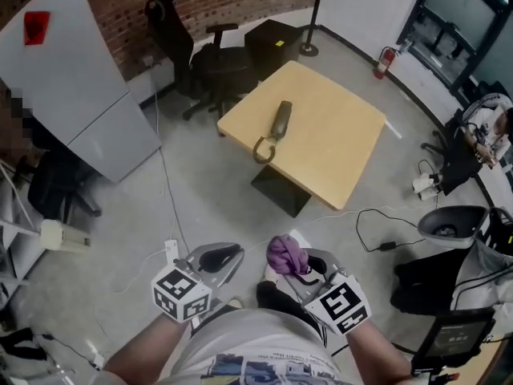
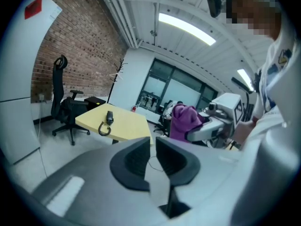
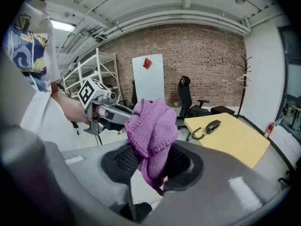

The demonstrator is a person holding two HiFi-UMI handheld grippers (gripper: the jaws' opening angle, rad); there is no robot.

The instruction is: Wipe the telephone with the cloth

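Right gripper (image 1: 303,267) clamps the purple cloth (image 1: 284,254), left gripper (image 1: 216,257) empty, slightly parted; office chair (image 1: 215,66) beside the telephone (image 1: 280,120) table (image 1: 341,139)

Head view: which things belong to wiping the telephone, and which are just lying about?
For the job: dark grey telephone handset, purple knitted cloth in the right tongs, yellow square table.
Lying about: black office chair, red fire extinguisher, white power strip.

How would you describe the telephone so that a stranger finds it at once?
Find the pale yellow table on the grey floor. The telephone lies on its left part: a dark handset with a curled cord, the only thing on it.
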